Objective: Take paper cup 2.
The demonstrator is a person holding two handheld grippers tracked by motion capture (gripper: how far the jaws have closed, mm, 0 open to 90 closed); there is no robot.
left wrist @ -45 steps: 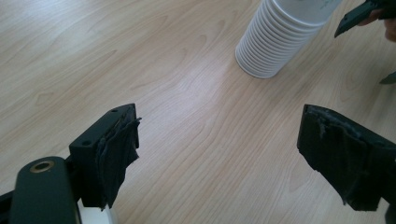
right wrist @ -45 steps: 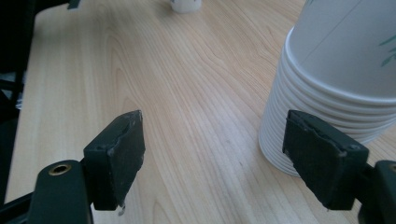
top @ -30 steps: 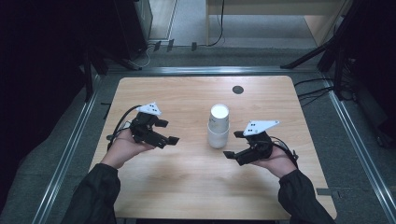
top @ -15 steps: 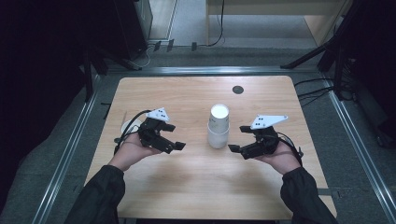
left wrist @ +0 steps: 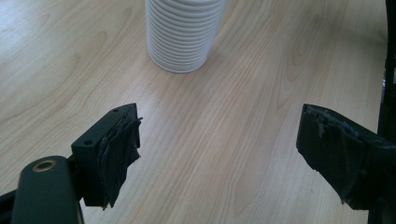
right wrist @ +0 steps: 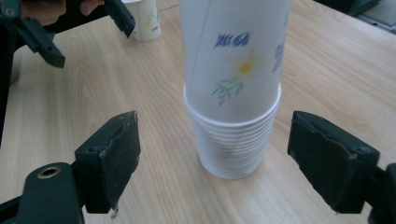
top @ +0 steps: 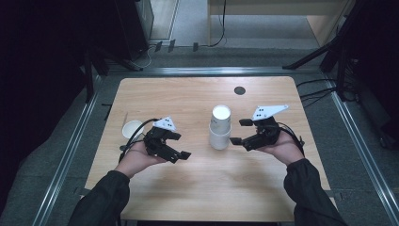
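A stack of white paper cups [top: 219,128] stands upright in the middle of the wooden table [top: 188,99]. Its top cup [right wrist: 233,56] bears a daisy print and sticks well out of the ribbed stack [right wrist: 232,144]. My right gripper [top: 238,132] is just right of the stack, open, and the stack stands beyond its pads [right wrist: 114,161] without touching them. My left gripper [top: 181,145] is open left of the stack, nothing between its pads [left wrist: 119,151], with the stack's base [left wrist: 180,37] ahead. A single printed cup [top: 133,128] stands behind the left hand.
A small black round hole [top: 240,90] sits in the tabletop behind the stack. Metal rails [top: 70,150] frame the table. Cables trail from both grippers over the wrists. The other hand's gripper [right wrist: 46,28] shows at the top left of the right gripper view.
The left hand has shifted right and toward the near edge. The right hand has moved a little farther up the table, closer beside the stack. Both grippers stay open.
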